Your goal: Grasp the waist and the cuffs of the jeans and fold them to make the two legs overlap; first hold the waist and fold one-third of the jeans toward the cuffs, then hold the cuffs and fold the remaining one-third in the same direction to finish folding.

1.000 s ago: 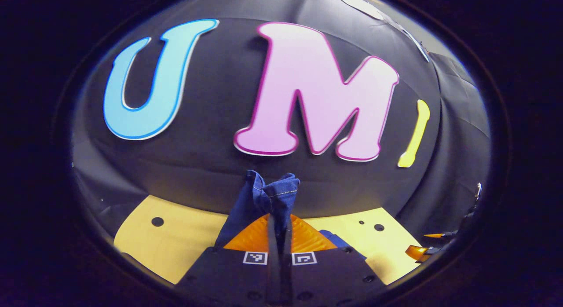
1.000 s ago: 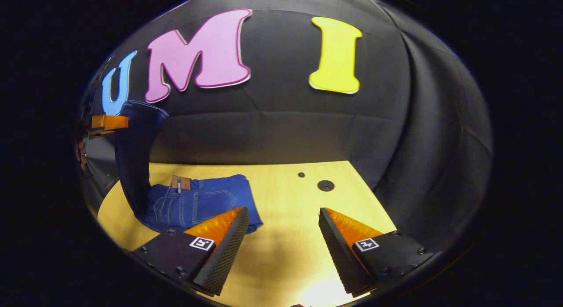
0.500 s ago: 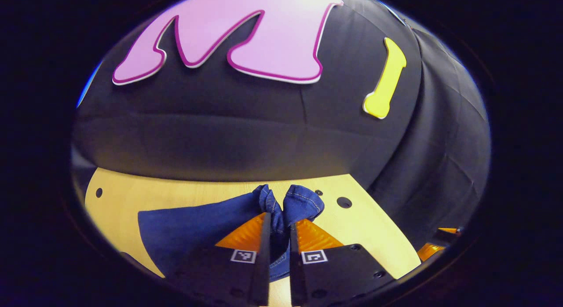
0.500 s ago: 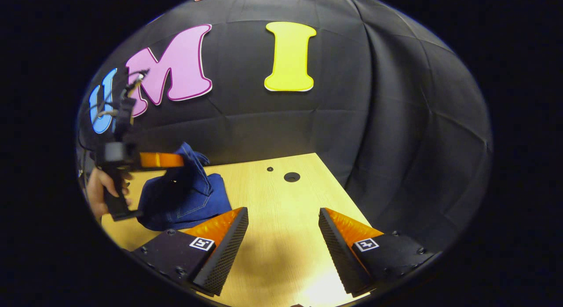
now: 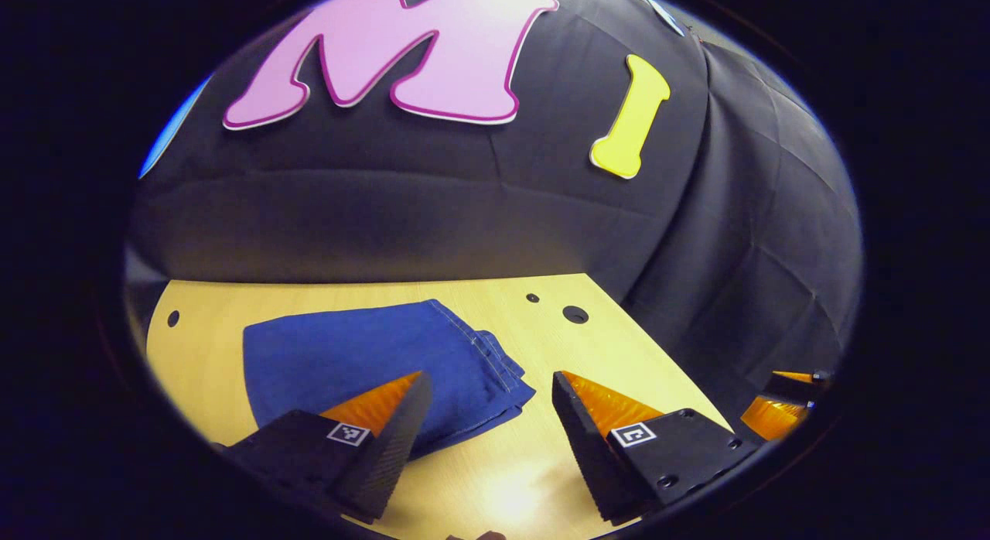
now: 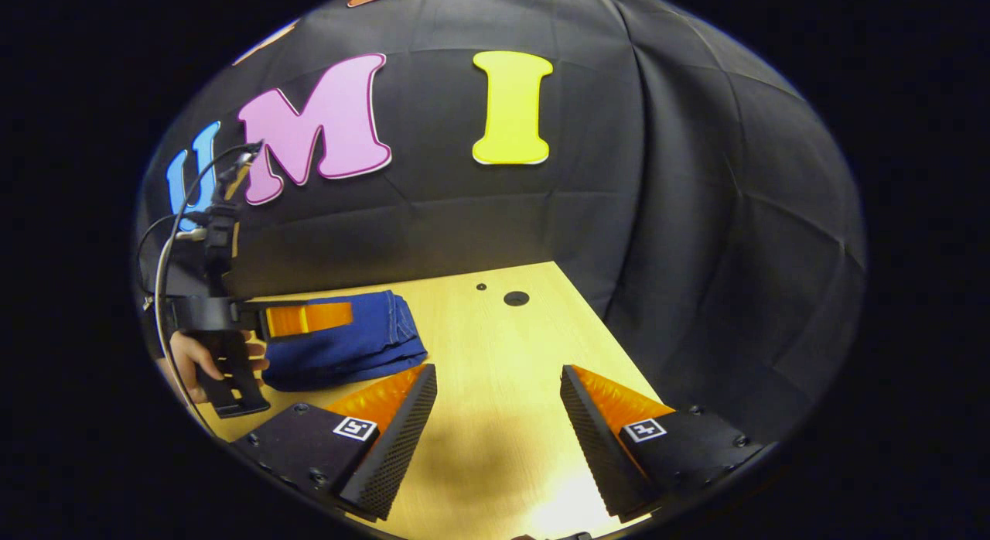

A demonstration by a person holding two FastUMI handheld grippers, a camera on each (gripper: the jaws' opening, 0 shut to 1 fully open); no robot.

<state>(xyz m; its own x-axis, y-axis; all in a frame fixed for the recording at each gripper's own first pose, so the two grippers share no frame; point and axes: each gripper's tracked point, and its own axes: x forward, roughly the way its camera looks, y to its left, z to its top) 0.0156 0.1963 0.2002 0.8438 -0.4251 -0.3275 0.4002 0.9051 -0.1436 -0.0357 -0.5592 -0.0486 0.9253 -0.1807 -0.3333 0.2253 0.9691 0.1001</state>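
Ahead of the left tool (image 5: pixel 487 416), slightly to its left, the jeans (image 5: pixel 371 358) lie folded into a flat blue packet on the table (image 5: pixel 619 354). Left tool's fingers spread wide apart, nothing between them; its left finger (image 5: pixel 387 428) overlaps the near edge of the packet in the left gripper view, whether touching cannot be told. Stitched hem edges stacked at the packet's right end, pale seam thread visible. Beyond the denim, toward the wall: two round holes (image 5: pixel 575 314) in the tabletop, one small, one larger, and another small hole near the far left corner. Nothing stands between the left tool and the denim. Low at the right rim of that view, part of the other tool shows.

Right tool (image 6: pixel 499 432) also with fingers wide apart, gripping nothing, bare table between them. From it the jeans (image 6: pixel 363 346) sit forward and to the left, well apart from its fingertips. Left tool (image 6: pixel 309 319) is seen side-on there, crossing in front of the packet's left part; a hand (image 6: pixel 193 358) grips its handle, and a cable (image 6: pixel 166 254) loops up from the body. Same pair of holes (image 6: pixel 516 298) ahead of the right tool, near the table's far edge.

Writing: square black-and-white coded markers (image 6: pixel 355 428) on each tool's finger mounts; no brand or readable label visible on the denim.
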